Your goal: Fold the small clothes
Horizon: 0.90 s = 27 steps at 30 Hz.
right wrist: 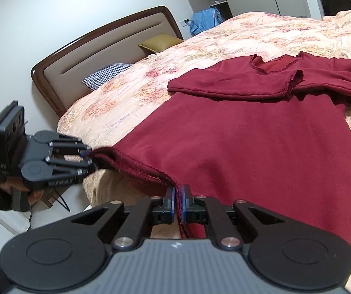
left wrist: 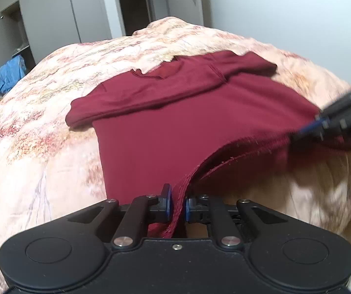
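Maroon shirt (left wrist: 175,127), sleeves folded across chest, lying on floral quilt (left wrist: 40,112) of bed. Left tongs (left wrist: 177,203) clamped on hem at one corner; right tongs (right wrist: 179,202) clamped on hem at the other, hem lifted between them.

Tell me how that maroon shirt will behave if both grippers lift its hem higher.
Probably floppy: the hem already sags between the left gripper and the right gripper. The maroon shirt looks thick, so it may drag on the quilt; the folded sleeves could slide open.
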{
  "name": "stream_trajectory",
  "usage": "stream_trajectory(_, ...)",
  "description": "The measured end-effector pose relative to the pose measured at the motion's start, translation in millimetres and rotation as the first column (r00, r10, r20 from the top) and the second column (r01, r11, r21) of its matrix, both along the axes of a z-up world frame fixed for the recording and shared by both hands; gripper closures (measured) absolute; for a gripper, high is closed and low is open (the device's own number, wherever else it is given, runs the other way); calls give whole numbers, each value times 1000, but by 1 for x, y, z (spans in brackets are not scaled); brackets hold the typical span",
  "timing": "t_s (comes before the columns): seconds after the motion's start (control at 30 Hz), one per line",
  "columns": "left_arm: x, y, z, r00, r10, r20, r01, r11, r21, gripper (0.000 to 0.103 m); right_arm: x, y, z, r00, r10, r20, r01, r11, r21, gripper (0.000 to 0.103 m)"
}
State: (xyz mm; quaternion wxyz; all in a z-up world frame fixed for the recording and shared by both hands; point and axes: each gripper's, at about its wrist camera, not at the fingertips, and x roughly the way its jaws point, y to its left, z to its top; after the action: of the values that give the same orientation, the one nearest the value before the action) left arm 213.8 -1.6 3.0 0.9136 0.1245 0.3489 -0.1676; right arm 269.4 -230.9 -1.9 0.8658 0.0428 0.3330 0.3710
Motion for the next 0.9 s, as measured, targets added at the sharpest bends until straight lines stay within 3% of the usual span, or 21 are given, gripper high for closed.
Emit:
stream_trajectory(0.1,20,0,6,999,40,-29,-41,999,-35,94,-6,6,0,1000,-16,24,17,998,-59,66)
stream_trajectory(0.13,26,0,7,998,50,-40,-52,997,-50,94,-10,8,-1,999,-15,43,19,997,-81,63)
stream_trajectory(0.2,38,1,10,996,71,-60,-75,994,-76,95,-21,13,-2,996,-18,92,30,991,-132,42)
stream_trajectory(0.27,48,1,12,994,86,-72,-93,991,-99,96,-35,20,-6,988,-9,156,39,981,-191,34)
stream_trajectory(0.4,56,2,18,993,101,-68,-109,986,-125,96,-63,34,-22,956,31,291,73,938,-339,31)
stream_trajectory(0.5,53,3,23,993,105,-45,-110,986,-123,96,-77,38,-32,907,3,421,198,879,-433,40)
stream_trajectory(0.57,47,5,25,994,110,-28,-112,985,-127,96,-82,33,-35,882,-38,469,273,854,-443,49)
stream_trajectory(0.6,42,7,25,994,110,-18,-112,984,-136,96,-84,27,-35,876,-61,478,293,854,-429,57)
stream_trajectory(0.67,31,10,24,994,112,0,-111,984,-137,96,-88,14,-32,872,-112,476,321,865,-385,62)
stream_trajectory(0.83,-2,16,19,991,116,72,-106,985,-135,96,-99,-12,-28,859,-191,475,380,860,-340,67)
stream_trajectory(0.9,-19,18,17,985,123,124,-104,983,-149,99,-103,-14,-28,857,-188,480,383,855,-349,93)
